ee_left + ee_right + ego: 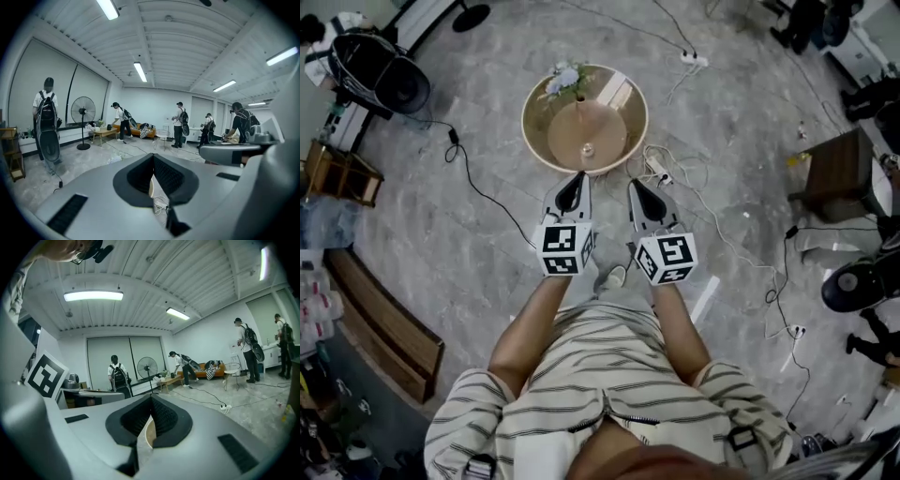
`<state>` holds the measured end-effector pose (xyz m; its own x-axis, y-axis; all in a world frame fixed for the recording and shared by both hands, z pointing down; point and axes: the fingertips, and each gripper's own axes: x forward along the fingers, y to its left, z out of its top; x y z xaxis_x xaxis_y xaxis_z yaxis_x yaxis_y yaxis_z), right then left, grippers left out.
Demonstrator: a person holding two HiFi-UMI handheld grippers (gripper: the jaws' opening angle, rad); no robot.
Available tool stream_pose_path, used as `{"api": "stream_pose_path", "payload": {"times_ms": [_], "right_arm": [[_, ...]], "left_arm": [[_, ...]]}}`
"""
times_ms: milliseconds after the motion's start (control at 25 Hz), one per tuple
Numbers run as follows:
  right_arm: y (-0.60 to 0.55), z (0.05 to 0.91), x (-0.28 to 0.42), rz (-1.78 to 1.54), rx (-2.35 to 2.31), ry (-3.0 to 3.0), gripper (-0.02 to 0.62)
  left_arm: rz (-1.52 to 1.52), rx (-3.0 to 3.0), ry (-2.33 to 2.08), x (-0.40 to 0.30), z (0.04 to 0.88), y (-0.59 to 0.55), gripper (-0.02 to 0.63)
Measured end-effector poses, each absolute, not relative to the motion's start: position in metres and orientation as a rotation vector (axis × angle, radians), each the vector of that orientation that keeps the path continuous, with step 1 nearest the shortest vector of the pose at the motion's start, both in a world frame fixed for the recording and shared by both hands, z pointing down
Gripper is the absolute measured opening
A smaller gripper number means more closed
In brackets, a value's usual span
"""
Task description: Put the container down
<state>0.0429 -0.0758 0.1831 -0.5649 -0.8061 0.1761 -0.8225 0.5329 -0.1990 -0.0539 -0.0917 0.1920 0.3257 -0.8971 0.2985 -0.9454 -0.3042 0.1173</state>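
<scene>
A round table with a raised cream rim (534,98) stands on the grey floor ahead of me. On its brown top sits a small pale container (588,150), standing alone with nothing touching it. My left gripper (573,192) hovers at the table's near edge with its jaws shut and nothing between them. My right gripper (640,197) is beside it, also shut and empty. In the left gripper view the pads of the left gripper (153,156) meet at the tip, with a strip of cream rim (150,187) behind them. In the right gripper view the right gripper (151,398) looks the same.
A bunch of flowers (564,80) and a white box (614,89) lie at the table's far side. A power strip and cables (656,169) trail on the floor to the right. A fan (380,75), a wooden bench (389,328) and a dark side table (839,173) stand around; people (46,117) stand farther off.
</scene>
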Motion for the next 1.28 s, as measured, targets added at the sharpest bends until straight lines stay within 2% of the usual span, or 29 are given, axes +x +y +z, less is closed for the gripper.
{"api": "stream_pose_path", "payload": {"times_ms": [440, 1280], "right_arm": [[-0.073, 0.124, 0.049, 0.283, 1.463, -2.732, 0.008], [-0.100, 0.115, 0.058, 0.245, 1.578, -2.712, 0.006]], "left_arm": [[0.211, 2.468, -1.657, -0.056, 0.130, -0.080, -0.002], [0.183, 2.530, -1.601, -0.054, 0.119, -0.102, -0.002]]}}
